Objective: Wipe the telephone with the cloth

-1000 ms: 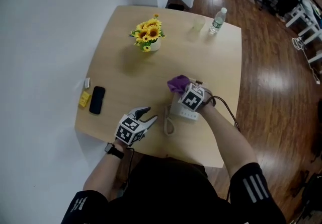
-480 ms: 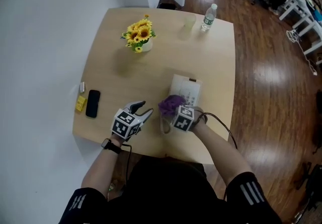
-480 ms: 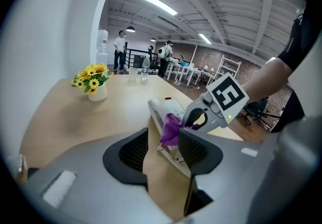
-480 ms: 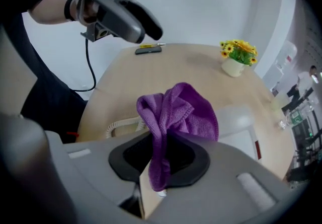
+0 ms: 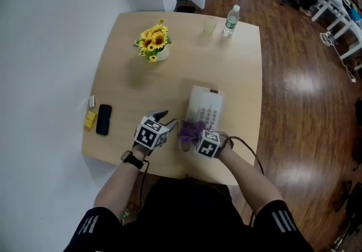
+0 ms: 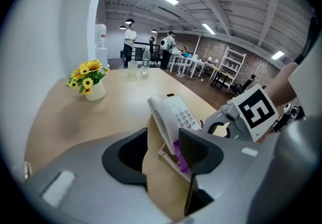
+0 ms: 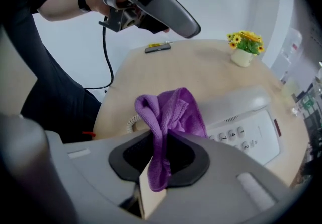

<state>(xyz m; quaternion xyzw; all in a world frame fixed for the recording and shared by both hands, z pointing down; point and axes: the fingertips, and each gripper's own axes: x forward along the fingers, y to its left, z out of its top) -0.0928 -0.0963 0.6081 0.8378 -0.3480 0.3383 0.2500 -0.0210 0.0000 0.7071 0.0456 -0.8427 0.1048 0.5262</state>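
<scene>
The right gripper has its jaws closed on a bunched purple microfibre cloth, which is pinched between the pads at the near end of the white corded desk telephone — it seems to touch the handset there, though the head view is too small to be sure. The left gripper hovers just left of the telephone, its jaws partly apart and just now opening, with nothing gripped — only the light wooden table and the coiled cord show in the gap. The telephone lies flat near the table's front edge, well apart from the small white pot of sunflowers.
</scene>
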